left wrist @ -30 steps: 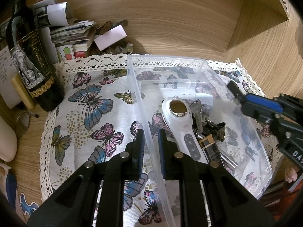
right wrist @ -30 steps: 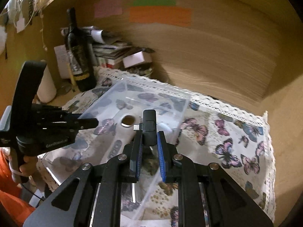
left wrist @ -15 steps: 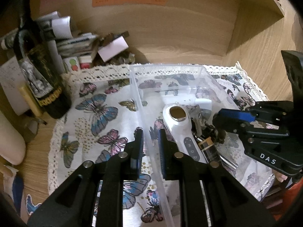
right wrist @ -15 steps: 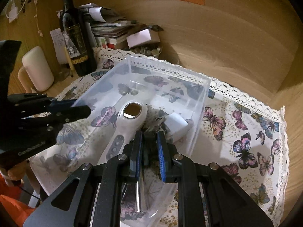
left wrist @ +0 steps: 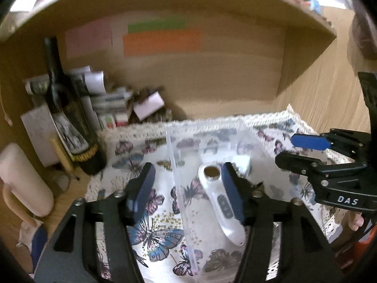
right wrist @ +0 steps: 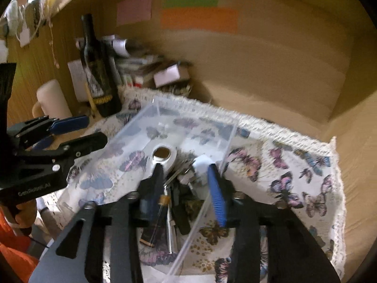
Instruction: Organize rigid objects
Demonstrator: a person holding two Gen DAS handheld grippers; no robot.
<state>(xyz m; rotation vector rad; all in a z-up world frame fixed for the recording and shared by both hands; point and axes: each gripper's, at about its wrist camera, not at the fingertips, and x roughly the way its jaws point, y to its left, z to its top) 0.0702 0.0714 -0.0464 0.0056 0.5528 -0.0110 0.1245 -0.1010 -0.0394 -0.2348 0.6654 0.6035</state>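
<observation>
A clear plastic bin stands on the butterfly cloth. In it lie a white handheld device, a small white block and a heap of keys and small dark items. My left gripper straddles the bin's left wall; its jaws are opening and the pads stand apart from the wall. My right gripper hovers over the heap at the bin's right side. Its jaws are opening too, and nothing is pinched between them.
A dark wine bottle, a pile of papers and boxes and a white mug crowd the back left. The lace-edged cloth lies inside a wooden alcove, with a side wall close on the right.
Both grippers went from shut to open. The left let go of the bin wall and rose. The right dipped into the bin, released the small black object it held, and lifted back.
</observation>
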